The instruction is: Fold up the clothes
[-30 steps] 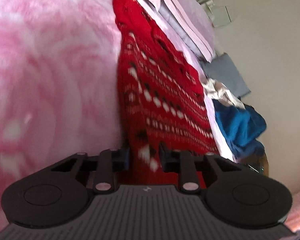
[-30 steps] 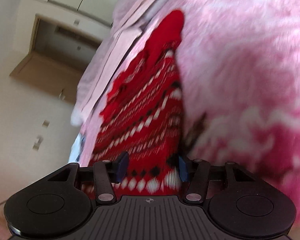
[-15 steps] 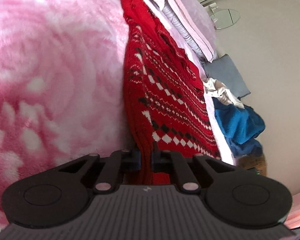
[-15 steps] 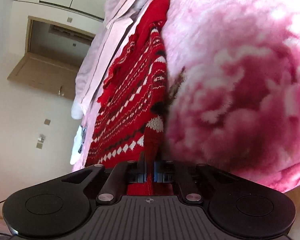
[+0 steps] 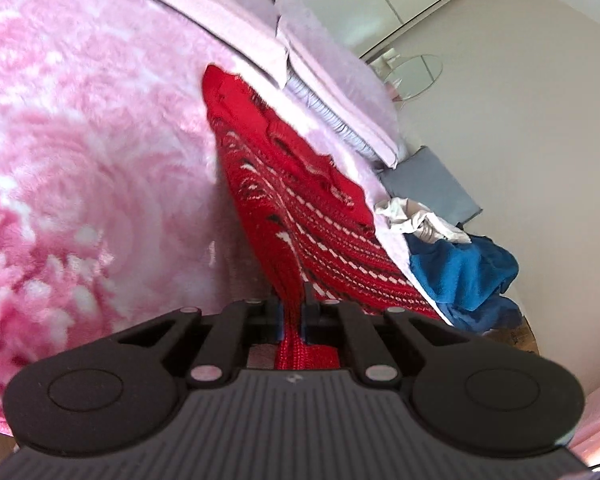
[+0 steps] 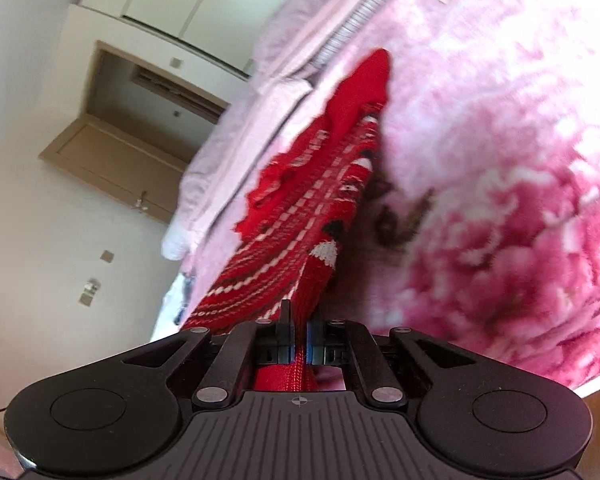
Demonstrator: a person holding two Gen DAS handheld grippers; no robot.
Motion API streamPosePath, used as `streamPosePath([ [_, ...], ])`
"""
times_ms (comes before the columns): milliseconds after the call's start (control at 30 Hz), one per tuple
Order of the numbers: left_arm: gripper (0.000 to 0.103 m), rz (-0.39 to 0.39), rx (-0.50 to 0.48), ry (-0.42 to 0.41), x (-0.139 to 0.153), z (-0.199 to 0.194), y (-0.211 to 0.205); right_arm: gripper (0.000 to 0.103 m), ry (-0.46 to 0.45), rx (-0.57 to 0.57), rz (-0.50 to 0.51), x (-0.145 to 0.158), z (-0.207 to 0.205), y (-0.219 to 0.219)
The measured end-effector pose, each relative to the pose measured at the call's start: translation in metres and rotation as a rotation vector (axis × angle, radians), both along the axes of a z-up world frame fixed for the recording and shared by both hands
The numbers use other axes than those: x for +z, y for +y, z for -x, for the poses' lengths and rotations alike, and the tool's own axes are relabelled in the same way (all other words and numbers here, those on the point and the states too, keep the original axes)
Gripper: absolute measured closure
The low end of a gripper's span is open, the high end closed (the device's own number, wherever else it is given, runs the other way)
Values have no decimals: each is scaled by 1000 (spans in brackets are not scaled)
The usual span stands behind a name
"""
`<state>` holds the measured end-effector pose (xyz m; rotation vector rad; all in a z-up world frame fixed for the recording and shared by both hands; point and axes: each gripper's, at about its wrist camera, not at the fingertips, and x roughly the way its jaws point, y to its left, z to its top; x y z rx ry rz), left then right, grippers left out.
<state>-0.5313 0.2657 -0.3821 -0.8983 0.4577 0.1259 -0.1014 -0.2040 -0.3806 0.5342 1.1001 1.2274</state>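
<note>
A red knit sweater (image 5: 300, 208) with white and black pattern lies stretched over a pink fleece blanket (image 5: 80, 160) on a bed. My left gripper (image 5: 292, 312) is shut on the sweater's near edge, which rises off the blanket into the jaws. In the right wrist view the same sweater (image 6: 316, 200) runs away from me over the blanket (image 6: 500, 160). My right gripper (image 6: 298, 340) is shut on the sweater's other near corner, the knit bunched between the blue pads.
Pale pink pillows (image 5: 332, 80) line the bed's far side. A blue garment (image 5: 464, 276) and a white one (image 5: 416, 216) lie heaped beyond the sweater, next to a grey cushion (image 5: 432, 184). A wooden door (image 6: 120, 152) and white cabinets (image 6: 180, 4) stand past the bed.
Both grippers closed on the sweater's near edge one second ago to half a second ago. Since then both have lifted the edge up off the blanket.
</note>
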Motion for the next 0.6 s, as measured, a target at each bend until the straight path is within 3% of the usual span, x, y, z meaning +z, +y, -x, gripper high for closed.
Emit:
streamPosePath([
  [367,99,88,50,-39,-9,107,-64,100,7,11,-4,8,72,-58],
  [500,99,126,31,-38,-7,145,-89,100,41,9,15,6,106,-92],
  [600,99,107,-10,-70,5,161,-99,100,43,36,4,12,128,-111],
])
